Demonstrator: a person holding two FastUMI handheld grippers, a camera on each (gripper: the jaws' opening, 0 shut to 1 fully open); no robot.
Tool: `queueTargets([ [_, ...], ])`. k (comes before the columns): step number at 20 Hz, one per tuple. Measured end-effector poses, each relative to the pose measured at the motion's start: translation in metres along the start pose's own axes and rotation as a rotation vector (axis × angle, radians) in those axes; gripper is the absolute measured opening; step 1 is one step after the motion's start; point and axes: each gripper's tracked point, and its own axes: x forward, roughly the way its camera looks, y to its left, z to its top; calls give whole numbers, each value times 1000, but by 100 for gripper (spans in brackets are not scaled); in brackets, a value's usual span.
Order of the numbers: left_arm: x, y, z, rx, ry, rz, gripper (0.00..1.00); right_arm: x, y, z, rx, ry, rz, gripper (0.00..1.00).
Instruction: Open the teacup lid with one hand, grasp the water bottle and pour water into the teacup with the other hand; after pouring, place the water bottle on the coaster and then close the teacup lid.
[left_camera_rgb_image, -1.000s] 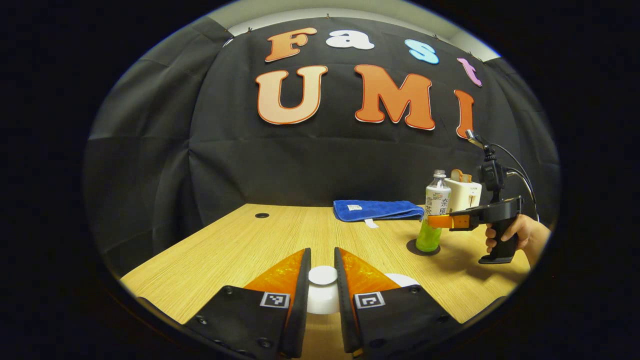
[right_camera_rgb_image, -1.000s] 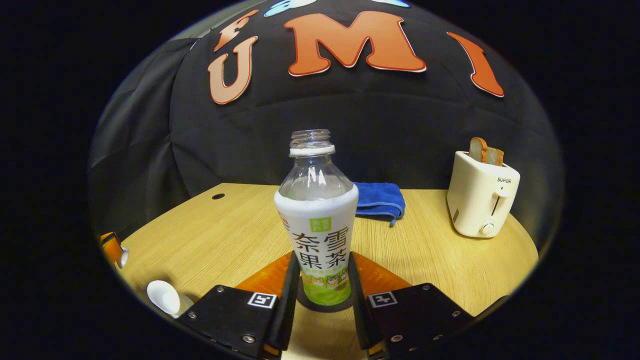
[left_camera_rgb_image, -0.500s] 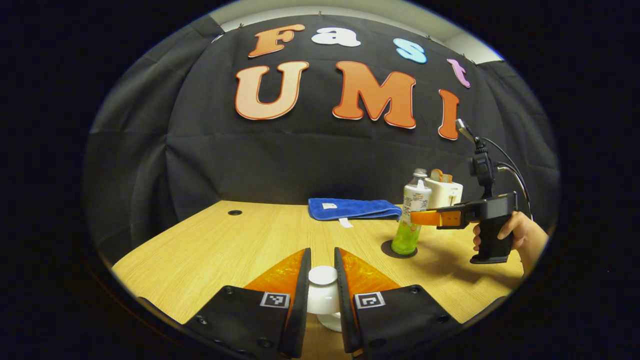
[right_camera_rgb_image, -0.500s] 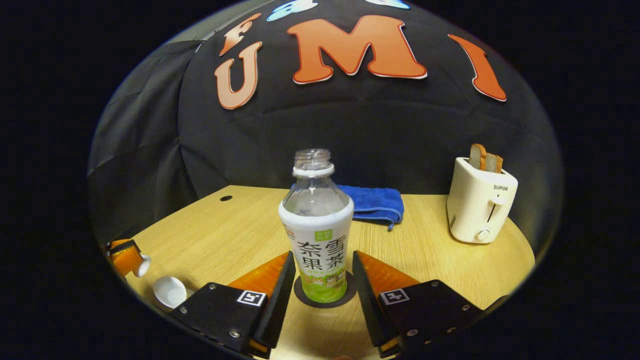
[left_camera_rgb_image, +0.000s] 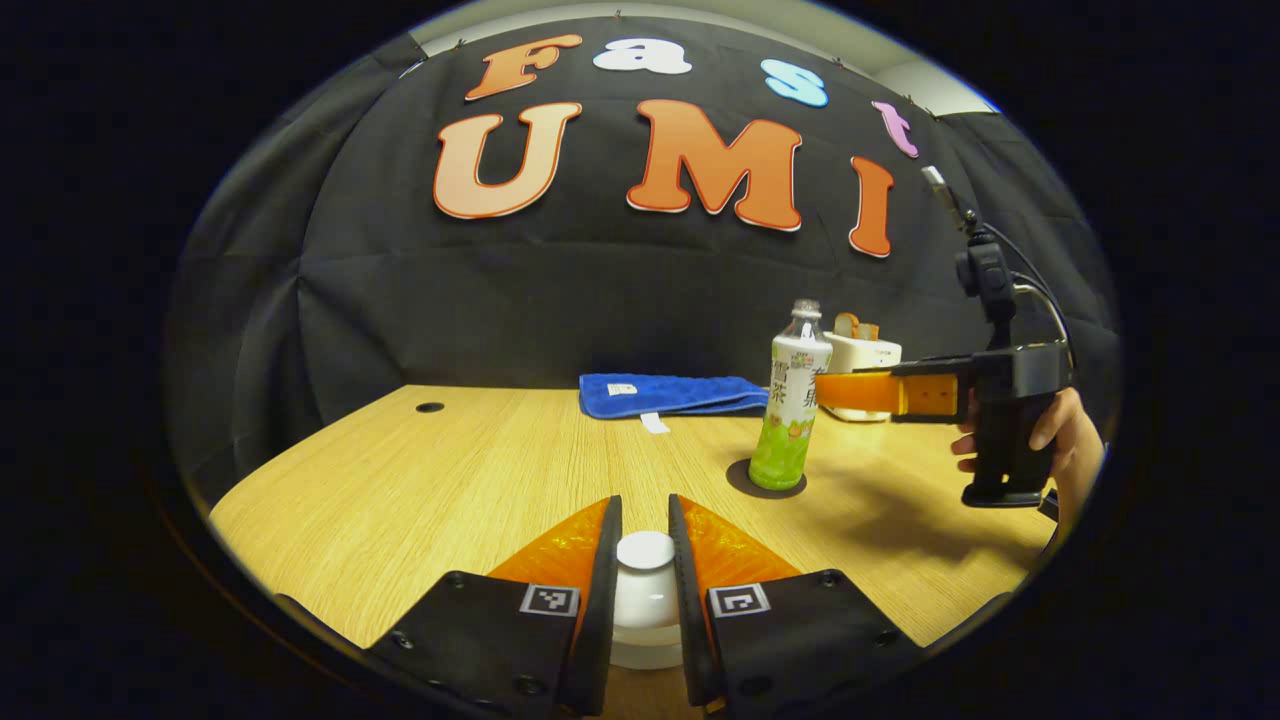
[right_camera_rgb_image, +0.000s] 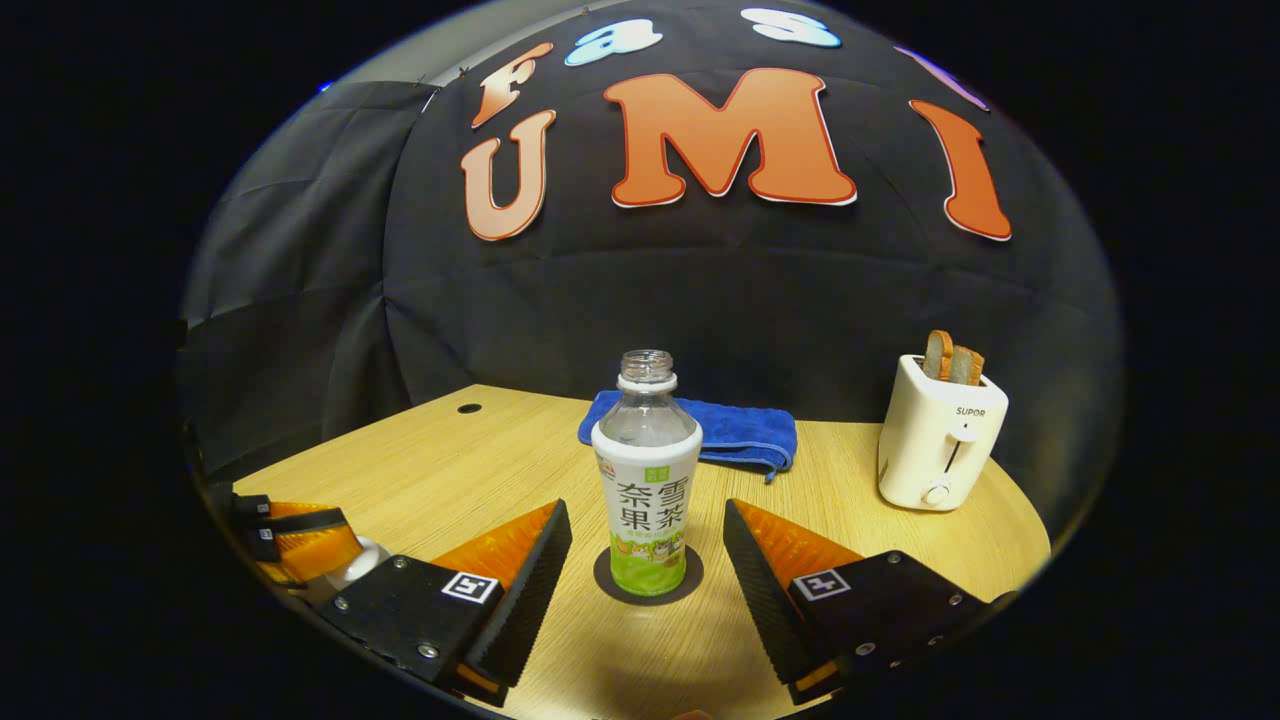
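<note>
Currently bottle (right_camera_rgb_image: 647, 480) upright on coaster (right_camera_rgb_image: 648, 585), R gripper (right_camera_rgb_image: 648, 575) jaws wide, off it. L gripper (left_camera_rgb_image: 645, 560) clamped on lid (left_camera_rgb_image: 645, 585). Cup hidden below/beside; can't tell if seated.

This is a staged recording booth, not a lived-in home. Black cloth (right_camera_rgb_image: 300, 300) hangs in folds as the wall behind a light wood-grain desk (right_camera_rgb_image: 480, 470) with a cable hole (right_camera_rgb_image: 469, 408). Household props stand on it: a white toaster (right_camera_rgb_image: 940, 455) holding bread slices and a folded blue towel (right_camera_rgb_image: 745, 432), giving a mock-kitchen feel.
</note>
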Motion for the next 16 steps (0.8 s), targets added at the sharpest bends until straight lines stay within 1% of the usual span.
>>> queueTargets([
  [1, -1, -1, -3, 3, 10, 3, 31, -4, 0, -1, 2, -4, 6, 91],
  [3, 3, -1, -4, 21, 10, 9, 31, -11, -2, -3, -5, -8, 5, 92],
  [4, 2, -3, -8, 27, 24, 3, 33, -14, -3, -5, -10, -6, 4, 92],
  [6, 2, -8, -6, 47, 11, 2, 34, -19, -3, -8, -18, -7, 6, 92],
  [7, 2, -8, -8, 58, 12, 7, 33, -22, -4, -10, -20, -8, 5, 92],
  [8, 1, -8, -8, 67, 11, 9, 31, -24, -5, -11, -21, -9, 5, 92],
  [9, 1, -9, -7, 73, 12, 10, 35, -27, -6, -12, -20, -10, 3, 92],
  [10, 0, -8, -8, 80, 18, 17, 37, -30, -7, -11, -16, -13, 2, 92],
  [11, 0, -3, -5, 83, 18, 39, 39, -32, -7, -11, -10, -16, 0, 92],
  [12, -1, -1, -2, 82, 11, 45, 48, -35, -7, -11, -2, -18, -1, 92],
  [15, -8, -2, 18, 100, -49, 64, 60, -46, -8, -6, -5, -43, -7, 92],
  [16, -10, -2, 27, 103, -70, 68, 63, -51, -9, -2, -6, -55, -11, 92],
])
